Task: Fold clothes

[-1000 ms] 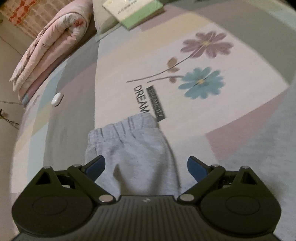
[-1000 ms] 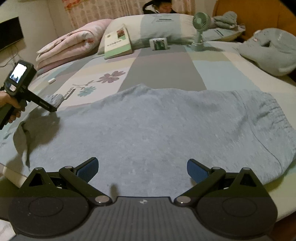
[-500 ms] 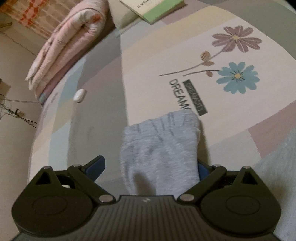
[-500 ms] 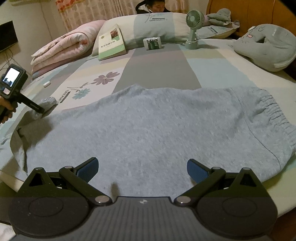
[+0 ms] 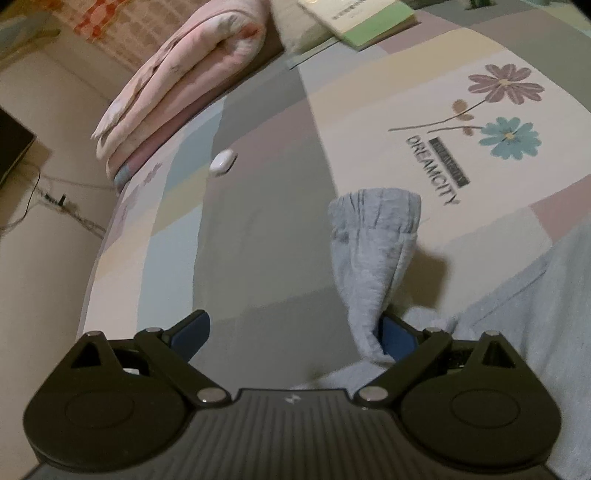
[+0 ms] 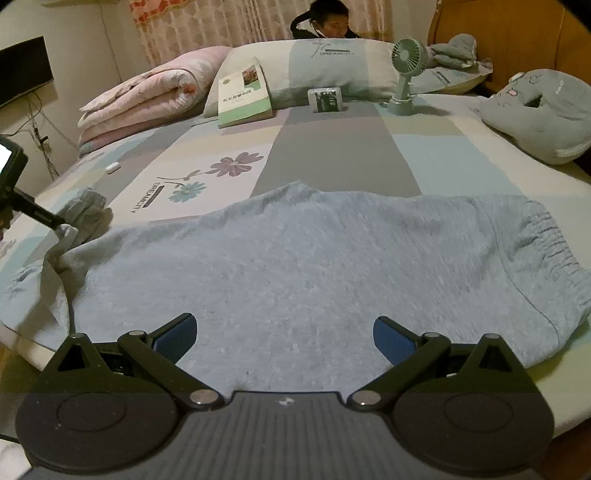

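Note:
Grey sweatpants (image 6: pixel 314 266) lie spread across the patterned bed sheet (image 6: pixel 332 155), elastic waistband at the right (image 6: pixel 546 236). One leg cuff (image 5: pixel 373 236) is raised and bunched, draped against the right pad (image 5: pixel 399 339) of my left gripper (image 5: pixel 295 334), whose jaws stand wide apart, open. In the right wrist view that cuff (image 6: pixel 86 210) hangs at the far left by the left gripper's tip (image 6: pixel 55 223). My right gripper (image 6: pixel 284 334) hovers open over the near edge of the sweatpants, nothing between its fingers.
A folded pink quilt (image 6: pixel 147 96), a book (image 6: pixel 243 92), a pillow (image 6: pixel 325 66), a small fan (image 6: pixel 404 74) and a grey plush cushion (image 6: pixel 543 114) line the far side. A small white object (image 5: pixel 221 162) lies on the sheet. A person (image 6: pixel 328 22) sits behind the pillow.
The left gripper has swung left; the cuff went from lying between its fingers to hanging lifted against the right pad. The right gripper's view pulled back slightly.

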`<state>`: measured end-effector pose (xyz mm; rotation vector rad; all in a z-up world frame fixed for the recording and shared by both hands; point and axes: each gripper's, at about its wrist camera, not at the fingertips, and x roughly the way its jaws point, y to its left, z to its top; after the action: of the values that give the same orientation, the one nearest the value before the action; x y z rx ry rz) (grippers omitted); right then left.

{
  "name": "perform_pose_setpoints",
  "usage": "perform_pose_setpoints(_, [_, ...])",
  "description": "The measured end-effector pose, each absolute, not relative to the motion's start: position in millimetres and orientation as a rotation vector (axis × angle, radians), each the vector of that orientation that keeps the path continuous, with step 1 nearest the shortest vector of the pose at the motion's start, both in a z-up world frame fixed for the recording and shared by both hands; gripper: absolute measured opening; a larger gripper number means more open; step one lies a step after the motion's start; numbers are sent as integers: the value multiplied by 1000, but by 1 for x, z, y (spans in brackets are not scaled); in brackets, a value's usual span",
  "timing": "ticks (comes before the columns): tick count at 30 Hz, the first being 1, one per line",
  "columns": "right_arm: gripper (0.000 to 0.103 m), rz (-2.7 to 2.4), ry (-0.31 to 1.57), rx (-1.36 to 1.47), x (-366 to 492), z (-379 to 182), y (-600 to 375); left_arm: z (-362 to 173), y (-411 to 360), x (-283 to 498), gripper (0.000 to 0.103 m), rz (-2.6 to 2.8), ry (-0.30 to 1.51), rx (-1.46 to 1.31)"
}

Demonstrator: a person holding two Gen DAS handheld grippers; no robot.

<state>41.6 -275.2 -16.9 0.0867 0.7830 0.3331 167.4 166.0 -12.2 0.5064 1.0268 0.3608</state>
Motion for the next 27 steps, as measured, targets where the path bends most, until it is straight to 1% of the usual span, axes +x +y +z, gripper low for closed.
perform_pose_setpoints(8, [103,353,777,47,33,-8,-260,-19,204,133,96,404,1055,409])
perform_pose_setpoints(17, [103,361,787,-23,30,0,-235,-38,246,91,96,381,1074,224])
perform_pose_setpoints(27, [103,420,783,-160,28,11,-171,-41,258,56,96,195,1012,25])
